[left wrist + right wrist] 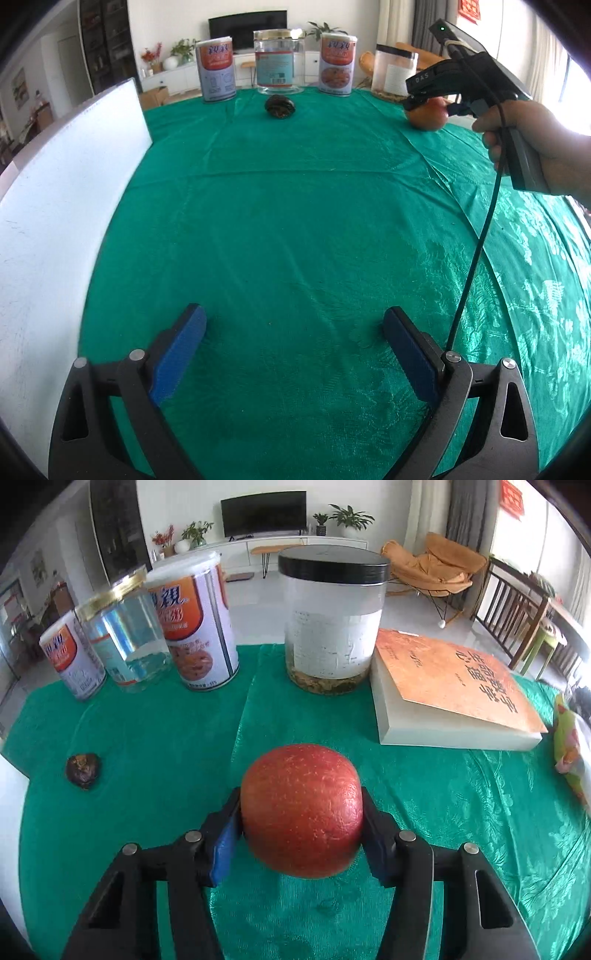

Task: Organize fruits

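Note:
My right gripper (301,823) is shut on a red apple (302,810), its blue pads pressed on both sides, a little above the green tablecloth. In the left wrist view the same apple (426,116) sits in that gripper (417,101) at the far right of the table. A small dark brown fruit (82,770) lies on the cloth to the left of the apple; it also shows in the left wrist view (279,106) at the far middle. My left gripper (293,325) is open and empty, low over the near part of the cloth.
Two printed cans (197,627) (72,655), a clear glass jar (125,627) and a black-lidded jar (332,620) stand along the far edge. An orange book (448,688) lies at the right. A white board (55,221) stands at the table's left side.

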### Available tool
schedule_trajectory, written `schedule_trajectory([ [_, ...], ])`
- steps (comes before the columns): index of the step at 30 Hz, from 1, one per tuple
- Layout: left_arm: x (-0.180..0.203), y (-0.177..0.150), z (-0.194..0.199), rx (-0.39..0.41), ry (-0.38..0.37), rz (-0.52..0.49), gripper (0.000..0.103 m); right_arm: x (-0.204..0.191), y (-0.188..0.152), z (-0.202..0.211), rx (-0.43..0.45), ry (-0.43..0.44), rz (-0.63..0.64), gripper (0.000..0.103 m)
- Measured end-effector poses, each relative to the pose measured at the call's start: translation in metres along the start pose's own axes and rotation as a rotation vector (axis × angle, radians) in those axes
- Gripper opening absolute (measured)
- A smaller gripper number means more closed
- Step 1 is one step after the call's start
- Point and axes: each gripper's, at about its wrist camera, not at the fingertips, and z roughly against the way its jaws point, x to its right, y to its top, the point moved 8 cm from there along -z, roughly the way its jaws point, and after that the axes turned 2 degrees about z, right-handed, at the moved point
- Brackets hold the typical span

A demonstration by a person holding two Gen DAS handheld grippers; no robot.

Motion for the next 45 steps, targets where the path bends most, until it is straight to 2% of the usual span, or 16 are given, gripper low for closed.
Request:
schedule_trajectory([
  [2,0.0,0.0,0.0,0.0,0.0,0.0,0.098,0.012,-0.012,0.011,-0.011,0.105,-0.102,0.055],
  [5,0.0,0.0,0.0,0.0,0.0,0.0,0.098,0.024,-0.045,0.036,-0.045,0.349,-0.301,0.055],
  [7,0.0,0.0,0.0,0.0,0.001,-0.001,0.098,0.029,-0.075,0.054,-0.086,0.472,-0.384,0.055],
  [10,0.0,0.0,-0.001,0.0,0.001,0.0,0.098,0.045,-0.121,0.059,-0.17,0.587,-0.553,0.055],
  [11,0.0,0.0,0.0,0.0,0.001,-0.001,0.098,0.052,-0.13,0.059,-0.166,0.63,-0.607,0.055],
  [12,-0.001,0.0,-0.001,0.0,0.001,-0.001,0.098,0.06,-0.134,0.062,-0.15,0.637,-0.638,0.055],
  [14,-0.001,0.0,0.0,0.0,0.001,0.0,0.098,0.071,-0.133,0.07,-0.113,0.579,-0.635,0.055],
  [23,0.0,0.0,-0.001,0.0,0.002,0.0,0.098,0.089,-0.116,0.094,-0.02,0.348,-0.467,0.059],
  [24,-0.001,0.0,-0.001,0.0,0.002,-0.001,0.098,0.092,-0.118,0.102,0.004,0.331,-0.449,0.06],
  [26,0.0,0.0,-0.001,0.0,0.002,0.0,0.098,0.095,-0.125,0.121,0.048,0.266,-0.383,0.069],
  [28,-0.001,0.0,-0.001,0.0,0.002,0.0,0.098,0.092,-0.141,0.143,0.09,0.202,-0.299,0.08],
  [30,0.0,0.0,-0.001,0.0,0.002,0.0,0.098,0.087,-0.171,0.159,0.105,0.123,-0.216,0.089],
  [35,0.002,0.003,-0.001,-0.014,-0.013,0.009,0.097,0.064,-0.246,0.161,0.054,-0.089,0.036,0.091],
  [37,0.011,0.017,0.0,-0.021,-0.082,0.016,0.097,0.059,-0.261,0.159,0.039,-0.123,0.098,0.091],
  [41,0.019,0.087,0.005,0.077,-0.107,0.043,0.097,0.059,-0.272,0.159,0.059,-0.146,0.126,0.094],
  [45,0.01,0.153,-0.047,0.046,-0.159,0.135,0.097,0.064,-0.27,0.153,0.038,-0.115,0.083,0.099],
])
